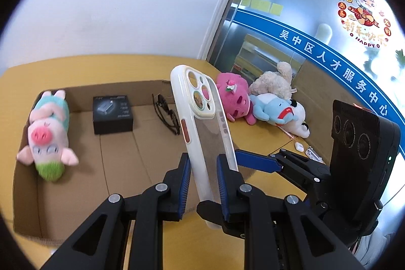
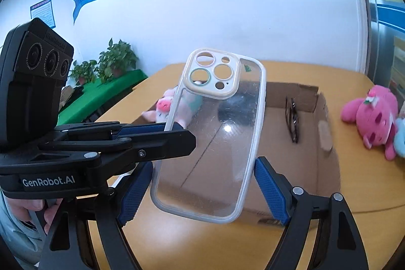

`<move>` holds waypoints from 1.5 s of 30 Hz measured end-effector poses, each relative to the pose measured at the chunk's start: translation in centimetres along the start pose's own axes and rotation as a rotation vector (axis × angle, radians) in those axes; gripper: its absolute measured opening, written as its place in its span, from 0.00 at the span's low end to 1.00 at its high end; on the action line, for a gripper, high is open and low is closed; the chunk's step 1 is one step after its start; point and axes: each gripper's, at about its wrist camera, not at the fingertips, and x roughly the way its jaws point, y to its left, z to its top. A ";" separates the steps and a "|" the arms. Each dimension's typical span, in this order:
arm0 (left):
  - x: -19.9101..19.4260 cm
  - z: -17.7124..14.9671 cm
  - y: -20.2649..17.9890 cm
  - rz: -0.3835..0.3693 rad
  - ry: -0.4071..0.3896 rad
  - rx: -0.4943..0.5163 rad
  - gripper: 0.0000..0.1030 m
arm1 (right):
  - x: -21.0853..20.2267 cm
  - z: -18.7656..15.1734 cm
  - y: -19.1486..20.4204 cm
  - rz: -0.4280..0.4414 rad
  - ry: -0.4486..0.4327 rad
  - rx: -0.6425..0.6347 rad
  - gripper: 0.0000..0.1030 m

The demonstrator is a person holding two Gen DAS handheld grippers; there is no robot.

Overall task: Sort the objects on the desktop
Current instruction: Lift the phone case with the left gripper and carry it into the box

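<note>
A clear phone case (image 1: 202,118) with a white rim is held up above the yellow table. My left gripper (image 1: 203,161) is shut on its long edge, near the lower end. In the right wrist view the same phone case (image 2: 215,133) faces the camera. My right gripper (image 2: 203,163) spans its width, with a blue pad pressed against each side rim. The left gripper (image 2: 174,133) reaches in from the left there and clamps the left rim. The right gripper's finger (image 1: 255,162) touches the case's right edge in the left wrist view.
Behind the case lies an open cardboard box (image 1: 25,194) holding a pig plush (image 1: 48,136), a small black box (image 1: 112,115) and dark sunglasses (image 1: 167,115). Pink (image 1: 235,98), blue (image 1: 273,110) and beige (image 1: 276,82) plush toys lie right of it, near a small white item (image 1: 300,145).
</note>
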 end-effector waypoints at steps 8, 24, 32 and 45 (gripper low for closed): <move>6.1 2.8 1.6 0.006 0.083 0.005 0.19 | 4.2 3.1 -4.8 -0.023 0.092 0.057 0.78; 18.7 1.3 5.7 -0.042 0.407 -0.247 0.20 | 14.0 0.6 -12.6 -0.120 0.450 0.174 0.78; 21.5 0.2 7.4 -0.033 0.565 -0.364 0.25 | 17.0 -0.2 -13.2 -0.167 0.614 0.157 0.77; 21.4 -1.0 7.3 -0.044 0.656 -0.394 0.31 | 16.0 -0.6 -12.7 -0.144 0.697 0.146 0.76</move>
